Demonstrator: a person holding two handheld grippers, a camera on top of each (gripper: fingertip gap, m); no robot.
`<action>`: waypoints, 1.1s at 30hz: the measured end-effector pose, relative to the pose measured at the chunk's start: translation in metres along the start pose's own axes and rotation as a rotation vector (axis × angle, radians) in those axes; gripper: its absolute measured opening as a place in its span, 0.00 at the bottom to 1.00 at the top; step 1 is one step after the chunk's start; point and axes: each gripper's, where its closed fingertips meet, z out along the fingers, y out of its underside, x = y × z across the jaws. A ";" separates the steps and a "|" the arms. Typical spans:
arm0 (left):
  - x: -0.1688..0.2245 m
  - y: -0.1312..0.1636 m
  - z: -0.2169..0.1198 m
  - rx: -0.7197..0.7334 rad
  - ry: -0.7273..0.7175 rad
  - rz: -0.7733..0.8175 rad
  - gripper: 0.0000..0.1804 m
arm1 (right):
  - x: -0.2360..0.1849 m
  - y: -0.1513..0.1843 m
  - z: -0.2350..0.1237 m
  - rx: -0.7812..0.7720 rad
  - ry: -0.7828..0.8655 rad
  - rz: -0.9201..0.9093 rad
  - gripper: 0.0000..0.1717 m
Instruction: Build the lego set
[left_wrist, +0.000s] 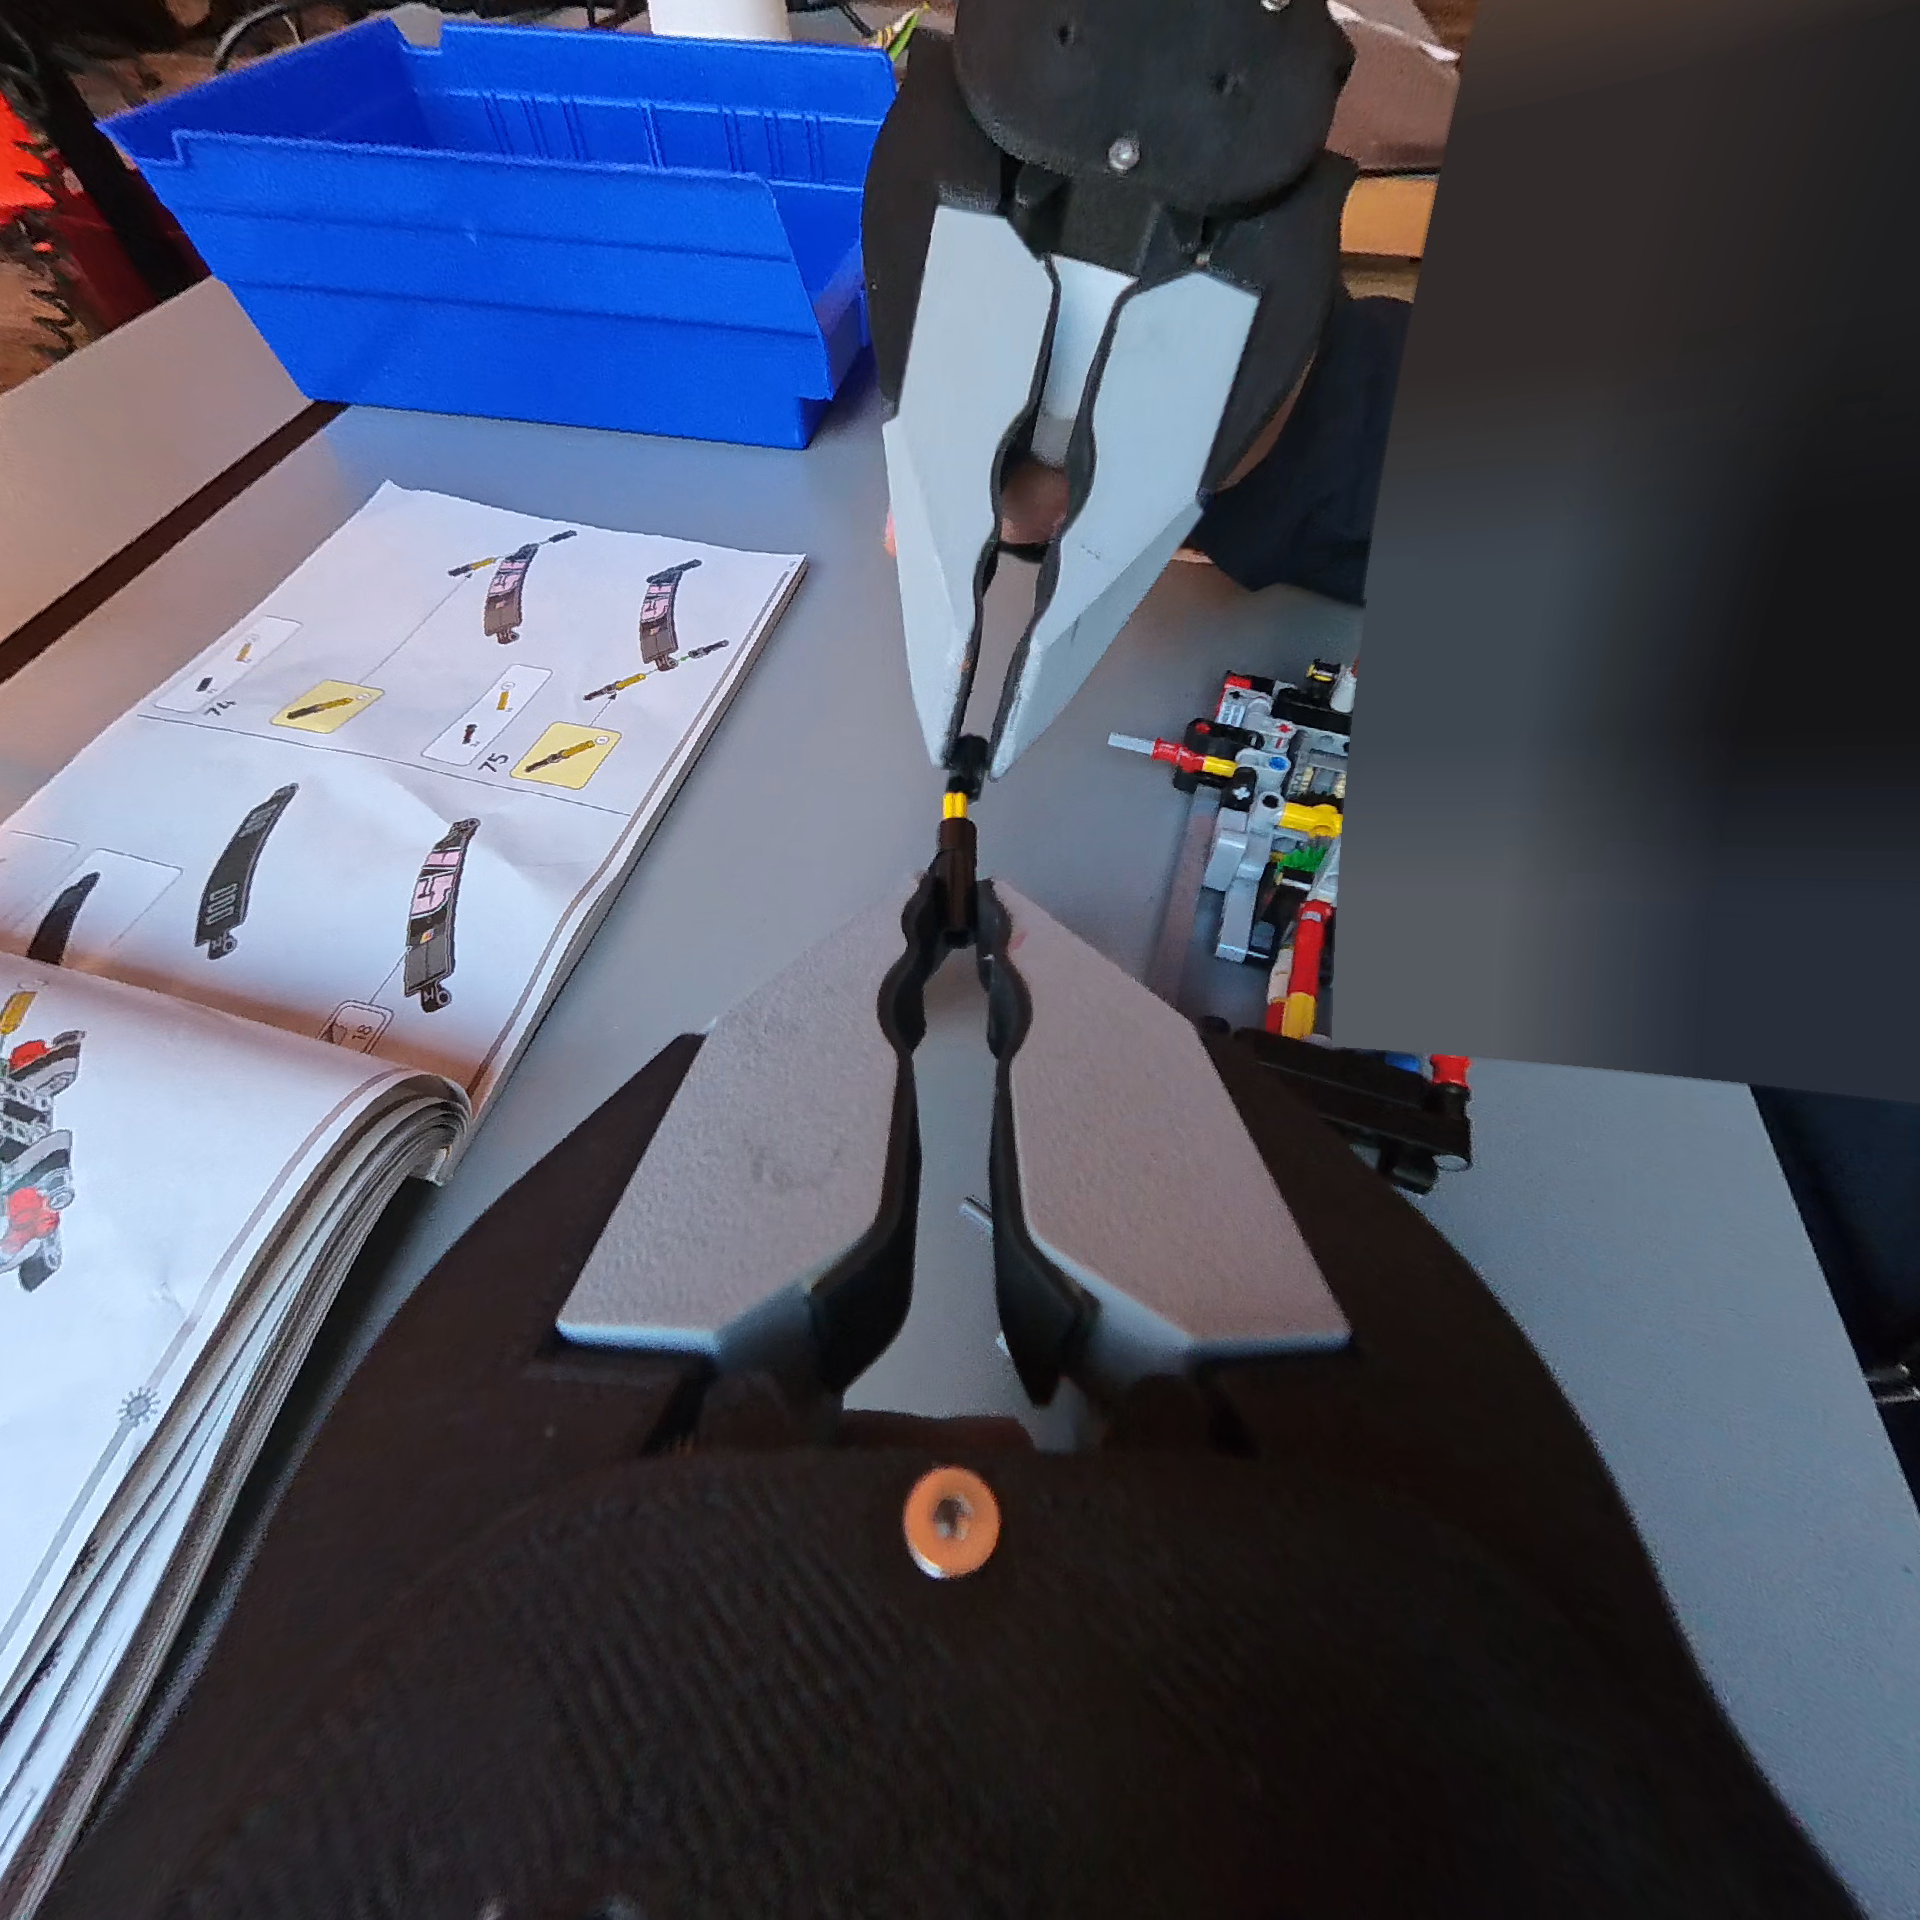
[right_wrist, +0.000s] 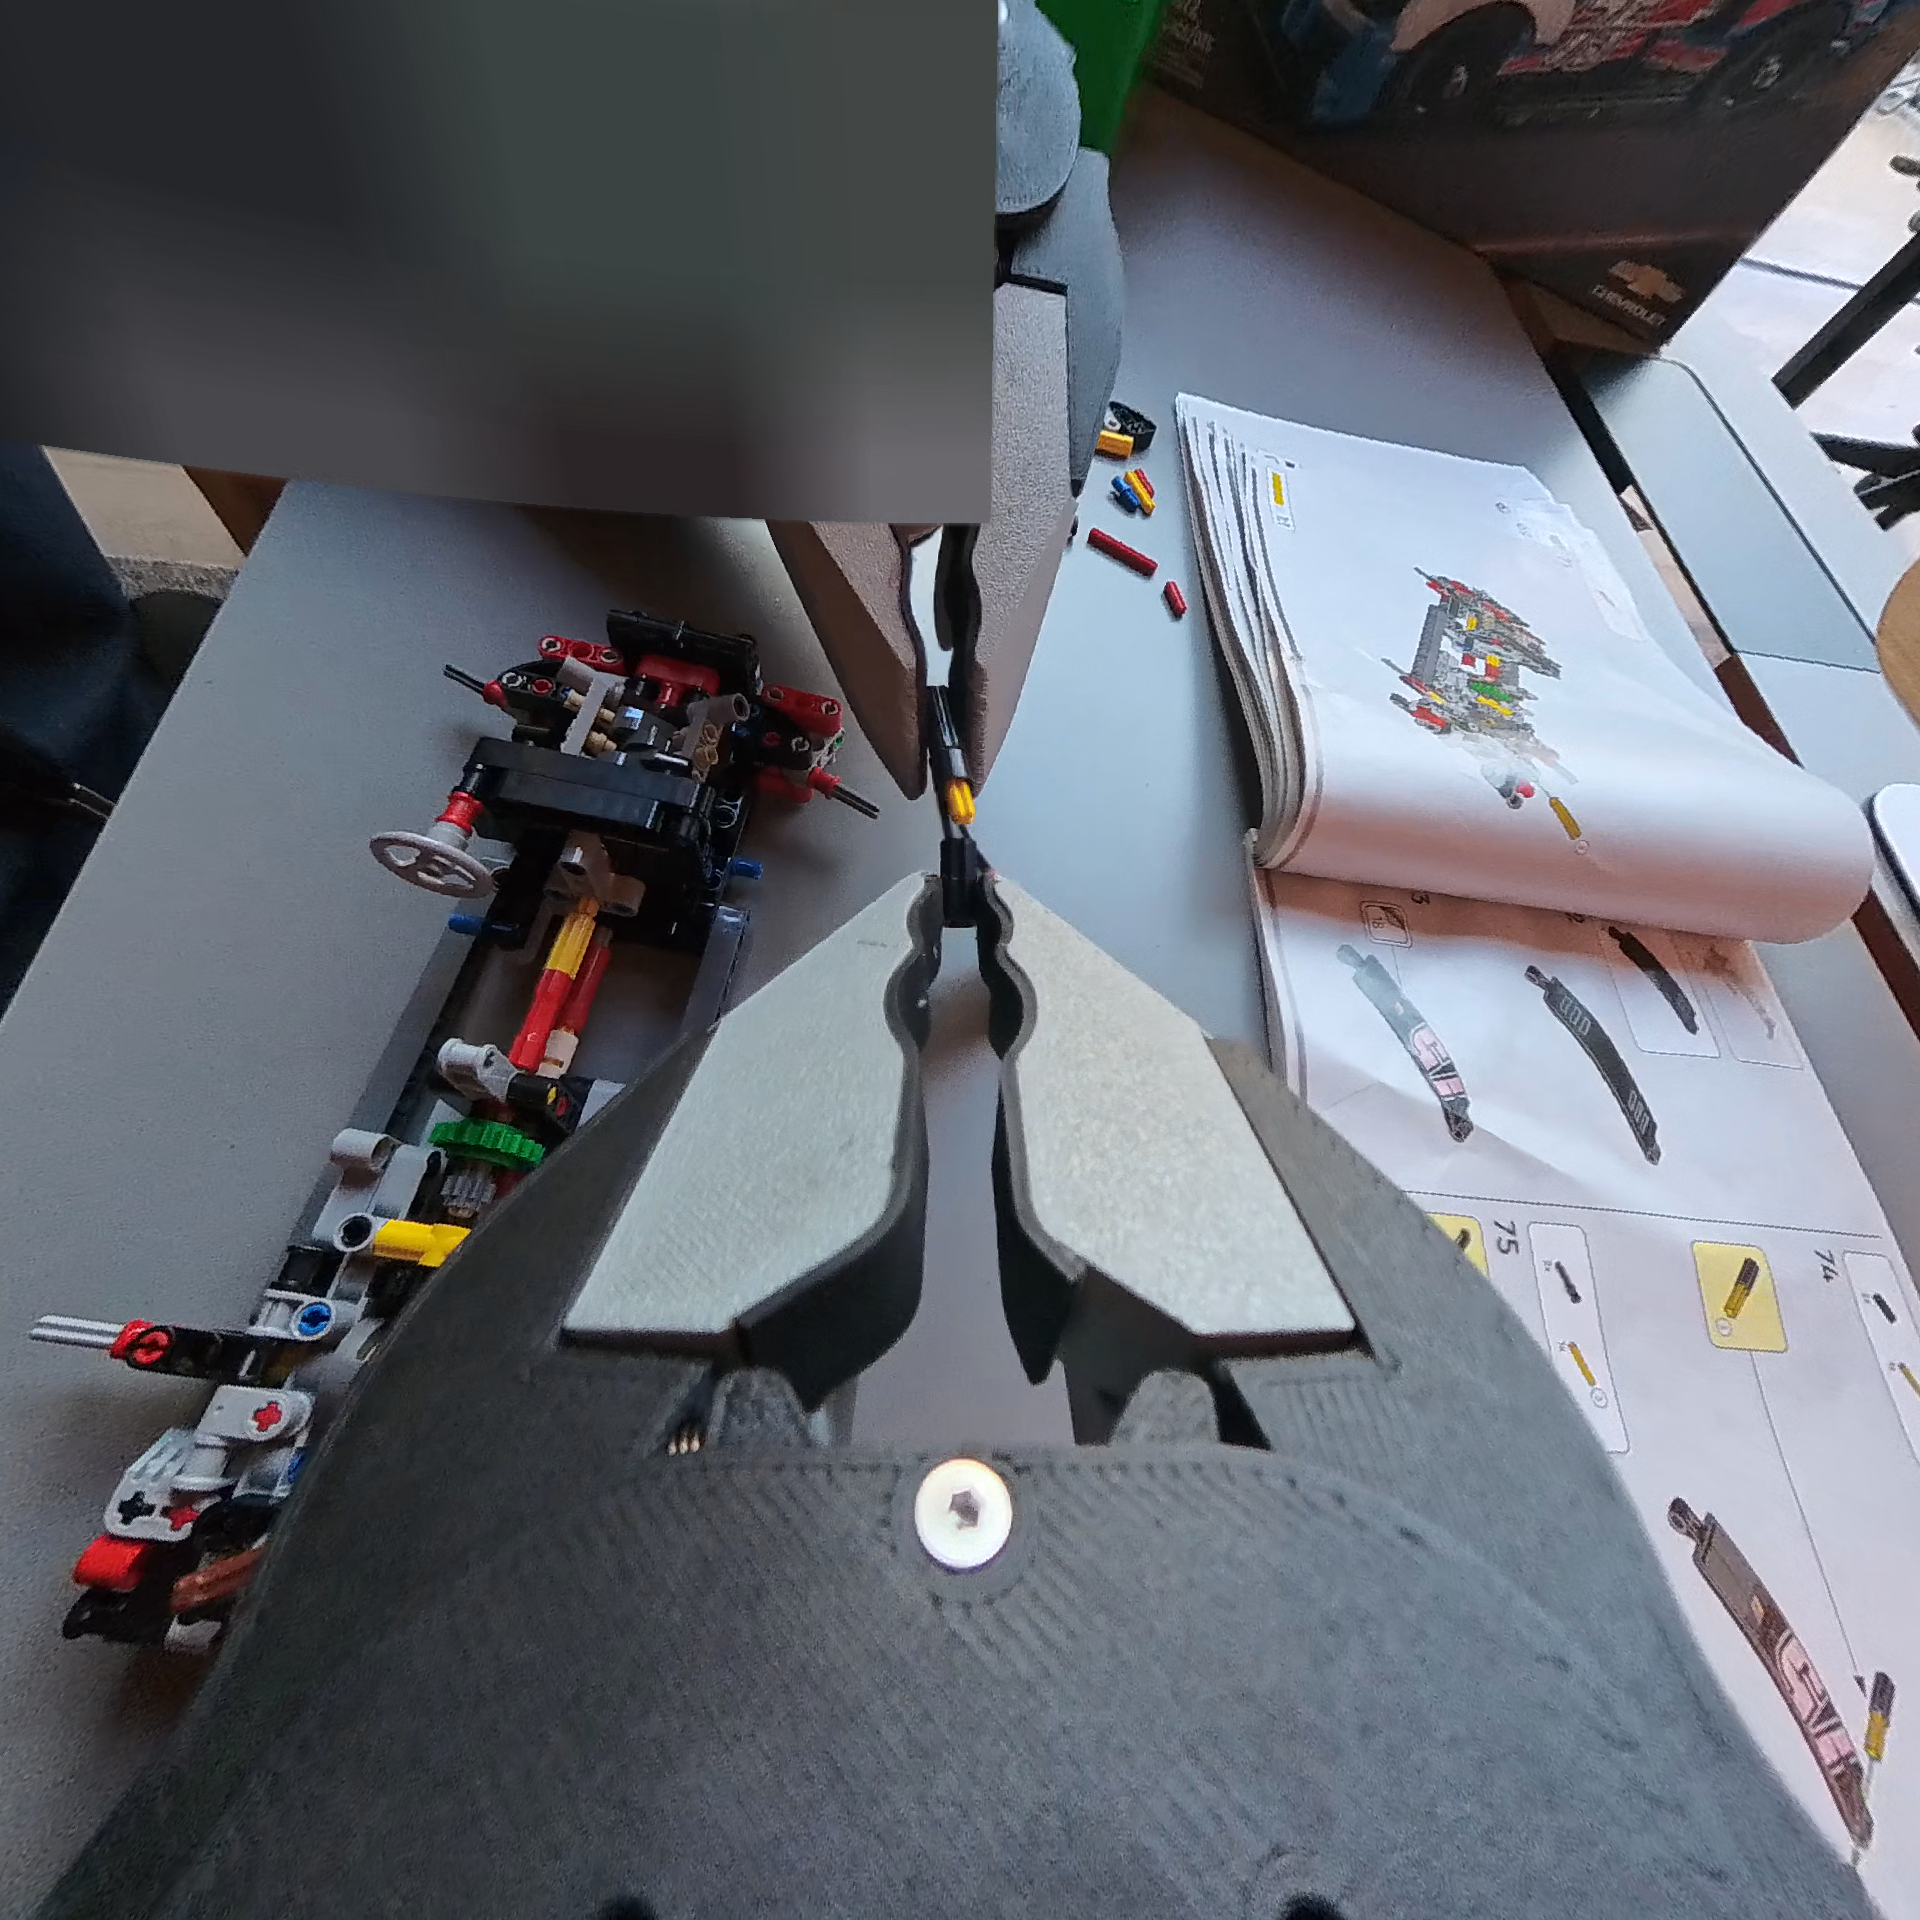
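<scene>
My two grippers meet tip to tip above the grey table (left_wrist: 790, 790). My left gripper (left_wrist: 956, 920) is shut on a short black tube piece (left_wrist: 953, 862) with a yellow axle (left_wrist: 953, 805) sticking out of its far end. My right gripper (right_wrist: 961, 899) is shut on a small black pin (right_wrist: 961, 868) at the other end of that axle (right_wrist: 961, 800). In the left wrist view the right gripper (left_wrist: 971, 753) comes down from above. In the right wrist view the left gripper (right_wrist: 945, 774) does the same. The three parts stand in one line, touching.
An open instruction booklet (left_wrist: 312, 831) lies to the left and also shows in the right wrist view (right_wrist: 1558, 727). A part-built brick chassis (right_wrist: 582, 831) lies on the table. A blue bin (left_wrist: 499, 239), loose small pins (right_wrist: 1127, 520) and a cardboard box (right_wrist: 1558, 156) lie farther off. Both grippers' tips are close together, under 4 cm apart.
</scene>
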 end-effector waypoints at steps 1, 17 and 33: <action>0.001 0.000 0.000 -0.003 0.002 0.004 0.02 | -0.001 0.001 0.001 -0.009 -0.002 -0.002 0.02; 0.006 0.018 0.010 -0.107 0.008 0.052 0.02 | -0.009 0.018 0.010 -0.127 -0.040 0.006 0.02; 0.006 0.021 0.011 -0.119 0.009 0.052 0.02 | -0.011 0.020 0.010 -0.121 -0.080 0.049 0.02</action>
